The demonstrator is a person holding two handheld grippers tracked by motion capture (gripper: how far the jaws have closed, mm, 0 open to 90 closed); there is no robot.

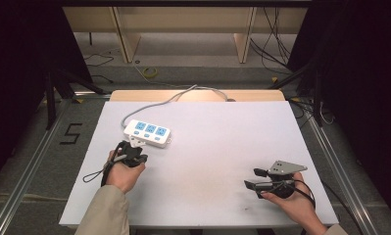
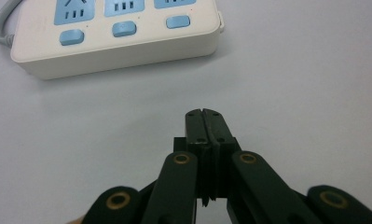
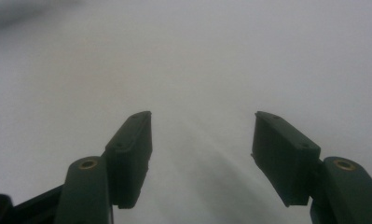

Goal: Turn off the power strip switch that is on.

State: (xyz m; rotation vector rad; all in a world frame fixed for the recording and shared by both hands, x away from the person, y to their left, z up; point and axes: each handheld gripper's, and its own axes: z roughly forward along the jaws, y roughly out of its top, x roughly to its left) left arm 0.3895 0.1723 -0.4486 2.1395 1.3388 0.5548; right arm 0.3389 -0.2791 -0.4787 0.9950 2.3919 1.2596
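**Shut left gripper parked at the power strip, right gripper idle and open**

Room first: dark curtained sides, grey floor with loose cables, pale wooden frame legs [image 1: 127, 36] well beyond the power strip, a black "5" mark [image 1: 71, 133] on the floor left of it. Metal rails run along both sides.

The surface [image 1: 217, 147] is a white sheet, bare apart from one thing; a strip of wood shows at its far edge, beyond the strip.

The power strip [image 1: 148, 132] lies flat on the left half of the surface, three blue socket faces up, each with a blue switch [image 2: 124, 29] along its near side. Its grey cord [image 1: 176, 98] runs off the far edge, so the strip probably sits as far forward as the cord lets it, sockets and switches facing the person for easy reach.

Left gripper [image 1: 134, 144] sits just on the near side of the strip, tips pointing at it, not touching as far as the left gripper view shows. Its jaws are pressed together with nothing between them; likely held closed to poke a switch with one narrow tip rather than to grasp.

Right gripper [image 1: 256, 178] rests well to the right of the strip, near the front edge, jaws spread apart and empty, aimed across bare white surface. Looks parked out of the way.
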